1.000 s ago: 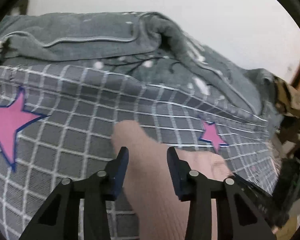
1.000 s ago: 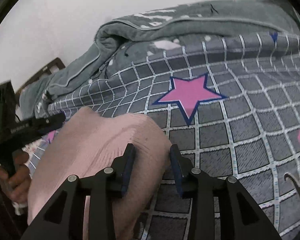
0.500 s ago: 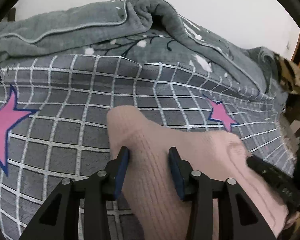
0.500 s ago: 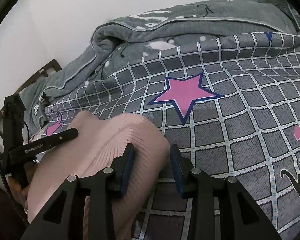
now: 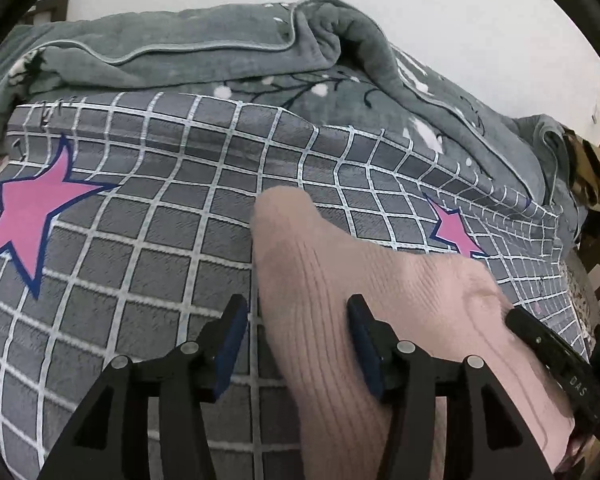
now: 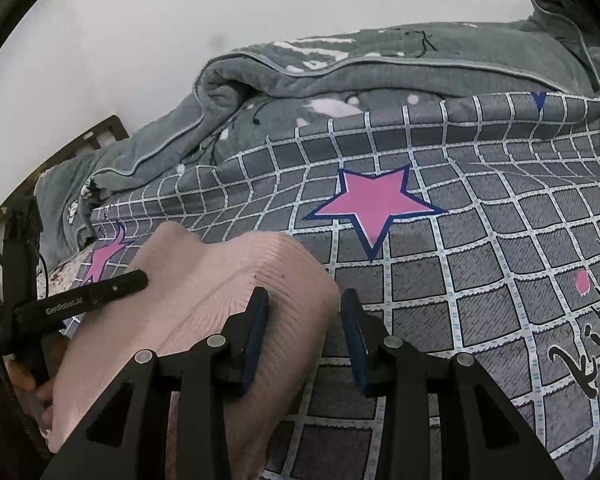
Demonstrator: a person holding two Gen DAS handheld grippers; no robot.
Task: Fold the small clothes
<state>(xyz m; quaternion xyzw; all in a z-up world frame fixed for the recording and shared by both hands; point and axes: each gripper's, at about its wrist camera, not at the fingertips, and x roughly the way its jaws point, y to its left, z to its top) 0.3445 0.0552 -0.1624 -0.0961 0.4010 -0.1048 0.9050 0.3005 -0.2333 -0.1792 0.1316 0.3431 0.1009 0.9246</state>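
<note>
A pink ribbed knit garment (image 5: 340,264) lies in a puffed fold on the grey checked bed sheet (image 5: 148,248). My left gripper (image 5: 296,308) straddles its left edge with its jaws opening. A gap shows at the left pad, and the right pad sits against the knit. In the right wrist view the same pink garment (image 6: 220,280) bulges between the jaws of my right gripper (image 6: 305,300), which is shut on its right corner. One finger of the left gripper (image 6: 92,296) rests on the garment's far side, held by a hand at the lower left.
A rumpled grey blanket (image 5: 220,52) is heaped along the back of the bed against a white wall. Pink stars (image 6: 374,200) are printed on the sheet. A dark wooden bed frame (image 6: 100,132) shows at the left, and a patterned cloth (image 5: 588,168) at the far right.
The left gripper's jaws have spread apart and let go of the pink garment while the gripper sank a little toward the bed. The right gripper kept its grip and barely moved.
</note>
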